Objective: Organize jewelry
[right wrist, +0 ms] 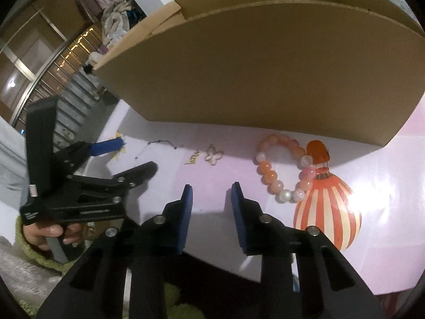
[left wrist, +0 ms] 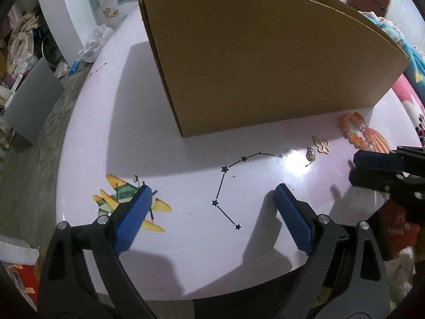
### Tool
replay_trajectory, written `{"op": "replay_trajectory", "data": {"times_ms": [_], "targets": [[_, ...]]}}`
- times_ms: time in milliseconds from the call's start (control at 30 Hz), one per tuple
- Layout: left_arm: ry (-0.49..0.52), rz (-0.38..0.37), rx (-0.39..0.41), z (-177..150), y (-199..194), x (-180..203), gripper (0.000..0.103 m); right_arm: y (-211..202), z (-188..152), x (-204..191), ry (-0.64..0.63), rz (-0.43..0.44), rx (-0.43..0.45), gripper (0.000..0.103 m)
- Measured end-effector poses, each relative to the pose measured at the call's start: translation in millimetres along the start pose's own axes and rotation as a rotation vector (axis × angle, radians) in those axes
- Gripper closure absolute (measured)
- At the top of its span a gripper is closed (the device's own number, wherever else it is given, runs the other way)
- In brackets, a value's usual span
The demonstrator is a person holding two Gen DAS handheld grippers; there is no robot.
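**A:** Cluttered room behind, clothes piled at the back, but the lilac table (left wrist: pixel 186 252) itself is mostly bare w/ printed stickers. Where's the jewelry?

**B:** All in front of the cardboard box (right wrist: pixel 252 79), on the right half of the table. Orange-pink bead bracelet (right wrist: pixel 281 168) lies flat, partly over the striped balloon sticker (right wrist: pixel 328 212), just short of the box wall. Left of it, a gold butterfly piece (right wrist: pixel 213 155), then a small gold charm (right wrist: pixel 193 157) right beside that.

**A:** Claws?

**B:** Left gripper (left wrist: pixel 209 212) spread wide, nothing between the pads, over the star-line print. Right gripper (right wrist: pixel 211 207) narrow gap, also nothing in it, aimed at bare table between the butterfly and the bracelet.

**A:** How'll the stuff handle?

**B:** Bracelet prob light, floppy as a loop, beads hard and smooth, so likely to roll out of a pinch. I'd nip across one side of the ring, 2–3 beads, not the whole loop. Gold bits look thin, flat, very light; hard to get under on a glossy top, may skid. Pinch by an edge, pads near vertical.

**A:** Room to move?

**B:** Plenty toward the near edge. Tight behind the bracelet: box wall close. Box is tall, open on top, so needs a good lift to clear the rim. The two grippers are near each other, mind a clash.
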State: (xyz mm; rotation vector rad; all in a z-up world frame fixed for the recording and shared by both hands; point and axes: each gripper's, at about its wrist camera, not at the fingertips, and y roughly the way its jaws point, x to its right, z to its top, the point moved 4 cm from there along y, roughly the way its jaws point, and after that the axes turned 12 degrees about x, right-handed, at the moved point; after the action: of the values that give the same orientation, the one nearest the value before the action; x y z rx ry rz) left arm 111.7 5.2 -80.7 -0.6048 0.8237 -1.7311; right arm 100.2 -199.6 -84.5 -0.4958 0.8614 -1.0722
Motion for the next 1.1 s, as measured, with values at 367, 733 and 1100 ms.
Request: {"op": "replay_trajectory", "data": {"times_ms": [367,733,1100], "targets": [[-0.019,0.009,0.011,-1.7,8.1,-8.2,0.008,-23.4,1.7,17.5,0.033,-0.024,0.033,0.078],[-0.016,0.013,0.024,-5.8,2.5,0.2,0.008,-21.8,6.3,8.7,-0.016,-0.051,0.069,0.078],[-0.015,0.013,0.027,-5.6,1.2,1.7,0.008,-8.4,5.4,14.3,-0.092,-0.140,0.063,0.078]]}}
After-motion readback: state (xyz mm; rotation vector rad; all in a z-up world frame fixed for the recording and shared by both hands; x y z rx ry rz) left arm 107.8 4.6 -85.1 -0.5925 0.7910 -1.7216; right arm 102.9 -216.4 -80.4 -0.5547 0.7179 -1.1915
